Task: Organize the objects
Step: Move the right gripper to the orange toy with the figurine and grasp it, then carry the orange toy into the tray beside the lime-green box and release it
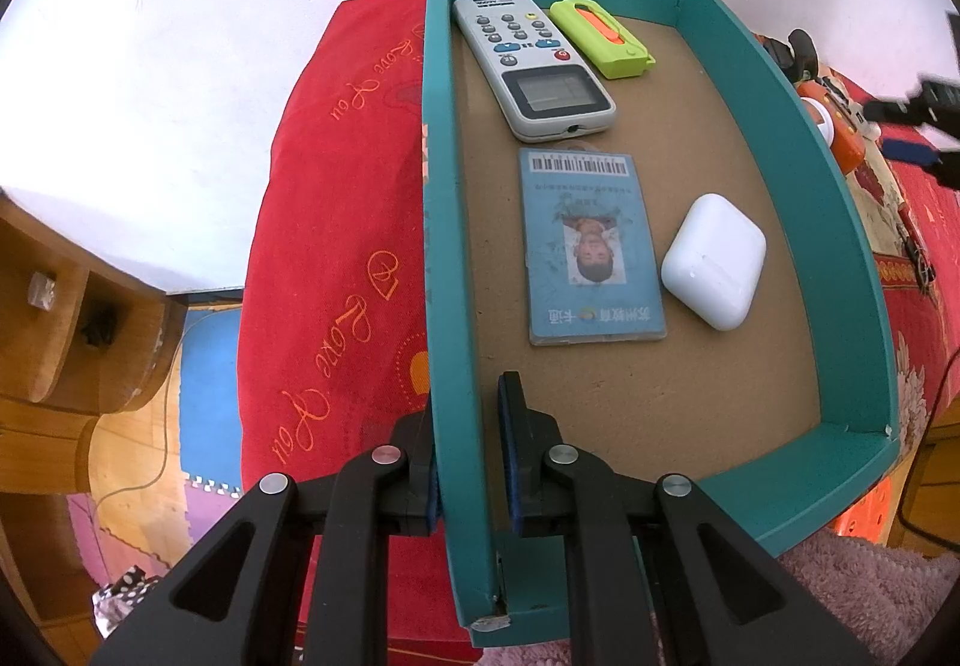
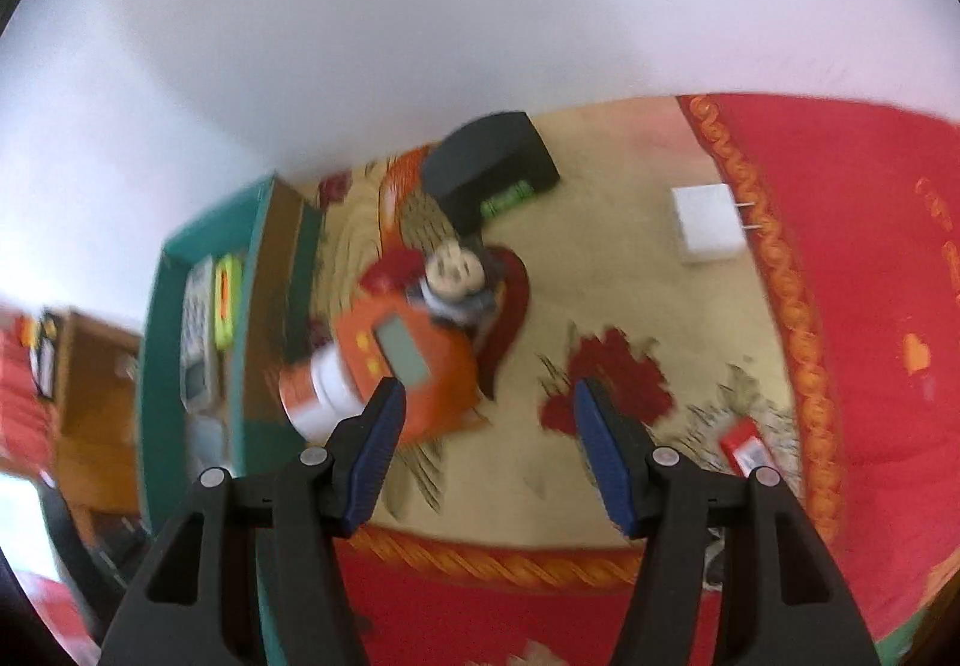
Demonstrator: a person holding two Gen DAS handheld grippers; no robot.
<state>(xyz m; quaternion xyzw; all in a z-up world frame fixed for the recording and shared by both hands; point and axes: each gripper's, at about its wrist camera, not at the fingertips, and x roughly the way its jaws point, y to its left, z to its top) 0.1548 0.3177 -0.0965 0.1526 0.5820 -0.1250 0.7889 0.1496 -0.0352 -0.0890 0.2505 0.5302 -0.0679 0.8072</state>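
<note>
Four things already lie flat in the teal box [image 1: 840,222], a shallow cardboard tray with a raw brown floor: a grey remote [image 1: 534,66] at upper centre of the left wrist view, a lime-green cutter [image 1: 600,37] just beside it, a blue ID card [image 1: 591,246] in a scuffed clear sleeve, and a smooth white earbud case [image 1: 714,261] to the card's right. They sit apart from one another, which keeps each easy to see and reach.

At the bottom of that view the left gripper [image 1: 468,444] is pinched narrow on the box's near wall, one pad inside and one outside, probably to steady the light box on the soft red bedcover [image 1: 336,222].

In the blurred right wrist view the right gripper [image 2: 489,408] stands about half open with nothing between its blue ribbed pads, over the patterned cover. Left of centre lies an orange device [image 2: 408,360] with a small grey screen, close to the box's outer wall; it looks like the next thing to go in. A black block [image 2: 486,162] and a white plug adapter [image 2: 708,222] lie further up the frame, well apart.
</note>
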